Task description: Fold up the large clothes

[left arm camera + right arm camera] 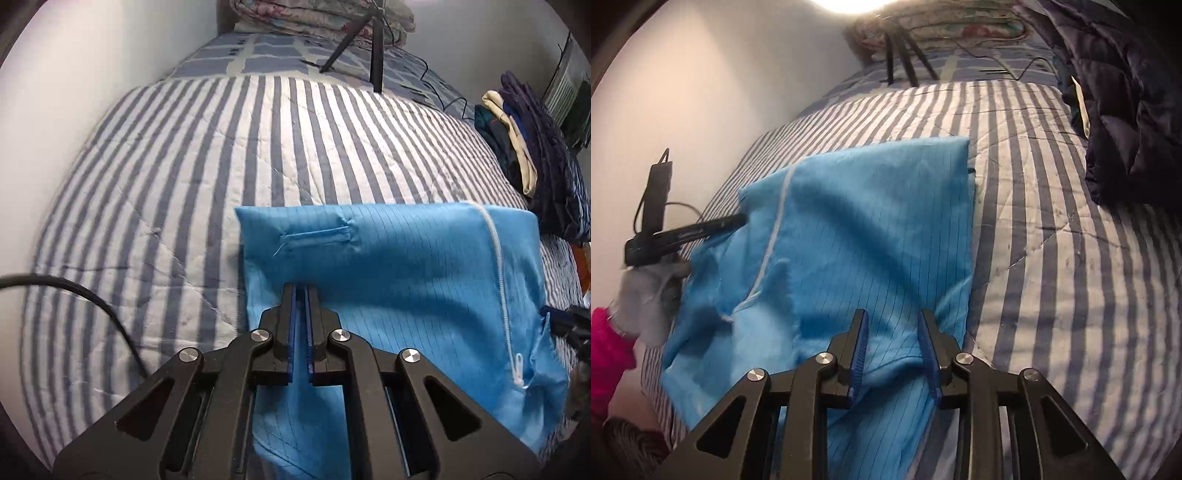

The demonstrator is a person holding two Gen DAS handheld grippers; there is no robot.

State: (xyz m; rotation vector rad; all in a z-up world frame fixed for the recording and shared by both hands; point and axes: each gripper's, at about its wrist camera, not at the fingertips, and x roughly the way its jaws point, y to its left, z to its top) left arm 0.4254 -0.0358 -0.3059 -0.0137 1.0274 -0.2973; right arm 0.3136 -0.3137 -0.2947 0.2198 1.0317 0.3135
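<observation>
The left hand-held gripper [300,291] fills the bottom of its own view, its blue-padded jaws drawn almost together above the blue garment [388,280]; whether a thin layer of cloth is pinched between them cannot be told. In the right wrist view the right hand-held gripper [893,321] stands narrowly parted, the garment passing under and between its fingers, with no clear press of the pads on the cloth.

The garment lies folded over on the striped quilt [184,177] of the bed, near the close edge, its far fold straight across. A stitched slit [317,236] shows near that fold, and a white drawstring [498,280] runs down its right part.

From the right wrist view, the left hand-held gripper [738,220] appears at the garment's left edge, carried by a grey-gloved hand [652,295] with a pink sleeve [607,354].

Farther off, a pile of dark clothes [535,158] sits on the bed's right side, and black tripod legs [376,55] stand beyond the quilt before folded floral bedding [317,18].
</observation>
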